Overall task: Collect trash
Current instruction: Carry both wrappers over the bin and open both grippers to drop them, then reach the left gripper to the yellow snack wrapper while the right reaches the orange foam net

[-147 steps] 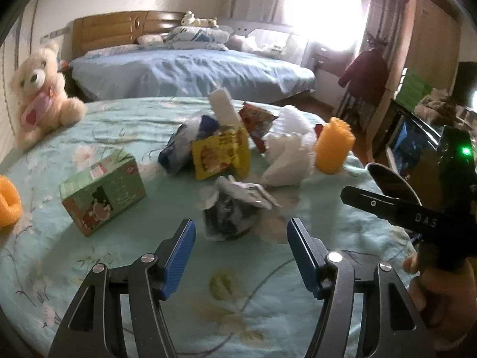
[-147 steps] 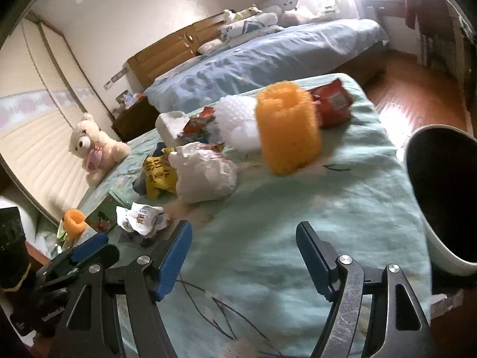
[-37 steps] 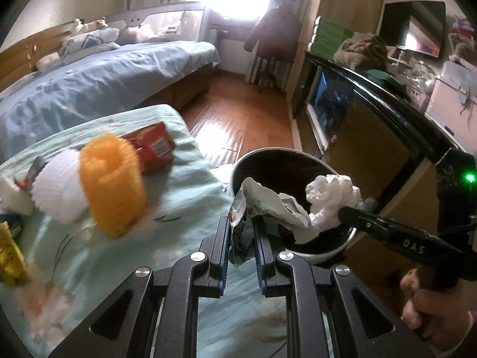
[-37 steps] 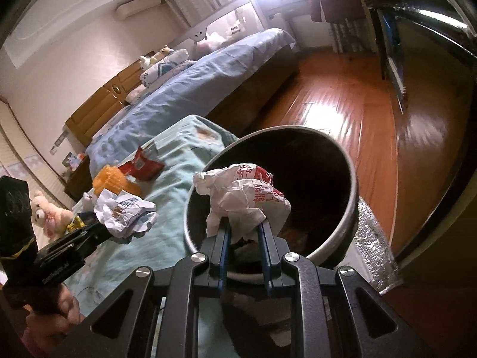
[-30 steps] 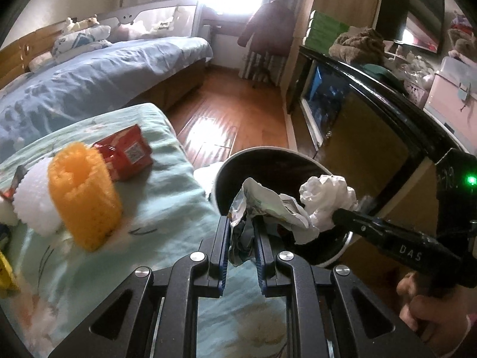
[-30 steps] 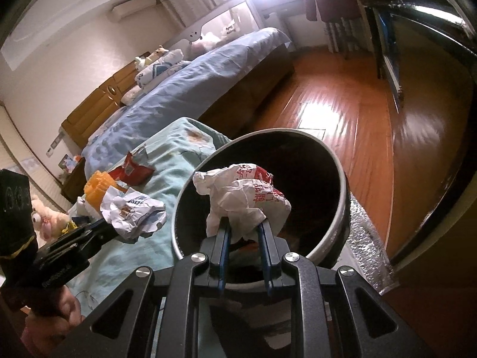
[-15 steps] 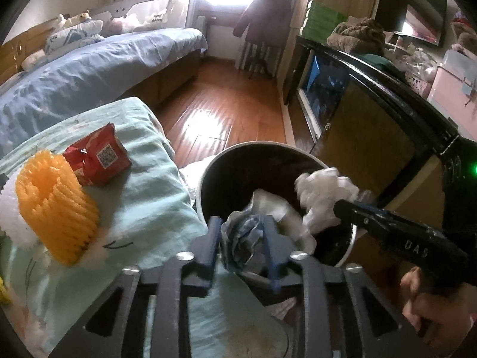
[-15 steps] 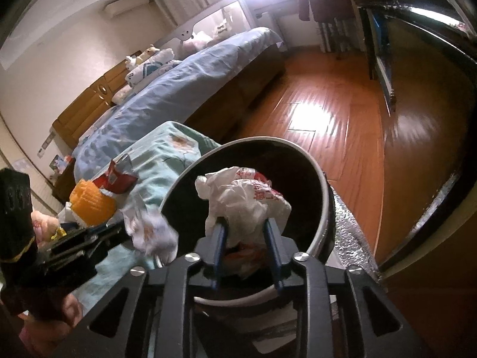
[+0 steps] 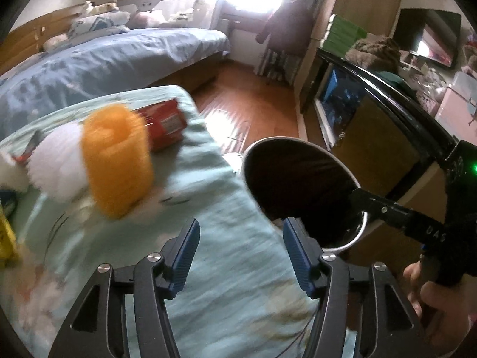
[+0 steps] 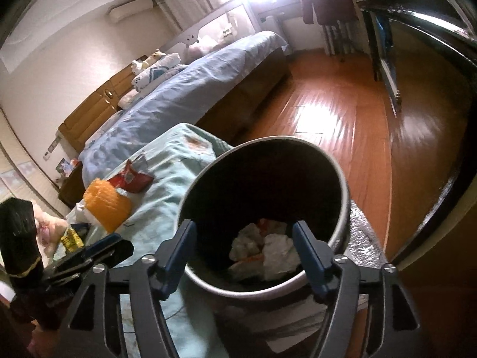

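Observation:
A round metal trash bin (image 10: 342,197) stands on the floor beside the bed with the pale green cover (image 9: 208,208). Crumpled paper and wrappers (image 10: 268,247) lie at its bottom. My right gripper (image 10: 244,256) is open and empty, just above the bin's near rim. My left gripper (image 9: 240,253) is open and empty over the bed's corner, left of the bin (image 9: 354,179). On the bed lie an orange foam net (image 9: 119,155), a white foam net (image 9: 56,167) and a red wrapper (image 9: 164,122).
A second bed with blue bedding (image 9: 104,56) stands behind. A dark glass cabinet (image 9: 372,113) runs along the right, past the bin. Wooden floor (image 10: 342,104) lies between them. A yellow packet (image 10: 71,237) lies further left on the bed.
Both grippers have opened and dropped their crumpled trash into the bin. The left gripper has swung back left over the bed.

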Demonstrator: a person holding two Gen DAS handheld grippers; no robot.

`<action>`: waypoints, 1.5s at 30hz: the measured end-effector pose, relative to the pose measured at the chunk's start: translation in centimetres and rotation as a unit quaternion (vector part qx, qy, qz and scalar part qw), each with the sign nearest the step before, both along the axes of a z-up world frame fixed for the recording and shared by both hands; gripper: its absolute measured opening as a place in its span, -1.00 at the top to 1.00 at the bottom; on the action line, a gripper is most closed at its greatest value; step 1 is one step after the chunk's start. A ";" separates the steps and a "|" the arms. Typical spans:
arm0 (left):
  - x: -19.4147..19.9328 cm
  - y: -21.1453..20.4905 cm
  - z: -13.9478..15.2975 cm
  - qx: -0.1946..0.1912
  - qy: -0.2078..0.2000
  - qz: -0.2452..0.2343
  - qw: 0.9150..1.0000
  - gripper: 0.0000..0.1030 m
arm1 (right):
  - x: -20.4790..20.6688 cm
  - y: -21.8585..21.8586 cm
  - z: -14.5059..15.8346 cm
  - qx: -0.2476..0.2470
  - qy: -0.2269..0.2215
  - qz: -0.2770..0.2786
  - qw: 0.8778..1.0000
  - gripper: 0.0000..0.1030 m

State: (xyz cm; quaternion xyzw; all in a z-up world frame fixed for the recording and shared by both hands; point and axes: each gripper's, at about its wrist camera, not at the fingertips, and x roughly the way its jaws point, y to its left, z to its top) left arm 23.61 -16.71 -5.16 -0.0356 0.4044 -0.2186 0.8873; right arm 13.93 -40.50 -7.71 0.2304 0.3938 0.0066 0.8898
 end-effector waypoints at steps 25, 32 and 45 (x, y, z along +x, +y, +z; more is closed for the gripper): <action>-7.8 15.8 1.1 -0.026 0.006 0.179 0.984 -0.25 | 2.2 14.4 0.1 0.011 -0.009 0.131 0.991 -0.51; -8.6 17.2 0.9 -0.028 0.009 0.203 0.979 -0.25 | 2.9 16.6 0.0 0.005 -0.008 0.148 0.989 -0.52; -7.0 19.1 1.5 -0.042 0.006 0.224 0.974 -0.27 | 5.2 18.4 0.2 0.000 -0.014 0.159 0.987 -0.52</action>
